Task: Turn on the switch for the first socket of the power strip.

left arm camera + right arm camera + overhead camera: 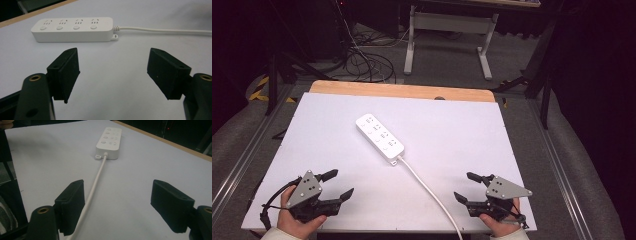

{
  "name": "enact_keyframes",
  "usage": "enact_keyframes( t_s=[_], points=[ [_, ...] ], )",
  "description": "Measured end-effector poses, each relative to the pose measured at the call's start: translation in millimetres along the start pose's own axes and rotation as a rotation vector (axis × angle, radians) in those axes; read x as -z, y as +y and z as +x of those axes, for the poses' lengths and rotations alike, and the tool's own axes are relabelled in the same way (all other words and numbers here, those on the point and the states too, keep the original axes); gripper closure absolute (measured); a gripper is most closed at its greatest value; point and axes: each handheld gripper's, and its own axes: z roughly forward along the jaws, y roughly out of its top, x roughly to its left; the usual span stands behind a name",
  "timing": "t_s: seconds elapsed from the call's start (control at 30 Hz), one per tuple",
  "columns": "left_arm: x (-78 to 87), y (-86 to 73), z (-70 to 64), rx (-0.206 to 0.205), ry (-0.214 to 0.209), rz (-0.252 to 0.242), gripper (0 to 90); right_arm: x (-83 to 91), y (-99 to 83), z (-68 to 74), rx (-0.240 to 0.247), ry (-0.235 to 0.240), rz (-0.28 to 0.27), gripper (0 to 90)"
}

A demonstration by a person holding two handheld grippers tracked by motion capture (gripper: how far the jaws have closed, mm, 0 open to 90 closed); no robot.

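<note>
White board [337,135] covers most of a wooden table, whose bare tan edge [402,91] shows along the far side, and beyond that lie dark floor, a tangle of black cables [364,62] and the grey legs of another desk [447,42]. On the board sits a white power strip [379,137], set at a slant, with four rows of sockets and round buttons on its top face. Its white cord [429,192] leaves the near end of the power strip and runs toward the person's side, passing off the board's near edge. The left gripper [337,185], held in a hand [297,220] at the near left corner, is well apart from the power strip, on the near left of it; its jaws stand spread wide with nothing between them but bare board. In the left gripper view the power strip [75,29] lies crosswise beyond the jaw tips, cord [162,31] trailing off to the right. The right gripper [467,187], on the near right of the power strip and also well apart from it, is likewise released, jaws wide and empty. In the right gripper view the cord [96,182] runs from the power strip [110,141] down past the inner face of the left-hand jaw, close to it; whether it touches cannot be told.
</note>
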Motion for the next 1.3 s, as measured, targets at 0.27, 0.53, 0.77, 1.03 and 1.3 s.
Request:
enact_keyframes(
  t_s=[0.27, 0.53, 0.77, 1.03, 1.3],
  points=[
    [2.5, 2.7, -0.2, -0.016, 0.016, 0.004, 34.8, 0.3, 0.0, 0.3, 0.005, 0.004, -0.003, 28.4],
    [-1.0, 2.3, 3.8, 0.017, -0.022, 0.053, 31.7, -0.3, -0.2, 0.6, 0.011, 0.003, 0.001, 28.7],
    [-1.5, 1.6, 4.1, 0.013, -0.010, 0.024, 31.9, -0.6, -0.1, 0.6, 0.010, 0.004, 0.002, 28.9],
    [-1.8, 6.0, 5.9, 0.005, -0.038, 0.016, 36.2, -0.2, -0.1, 0.7, 0.012, 0.001, 0.003, 29.0],
    [-2.7, 17.5, 13.1, 0.038, -0.055, 0.035, 38.6, -0.9, -0.2, 1.1, 0.014, -0.001, 0.006, 28.9]
  ],
)
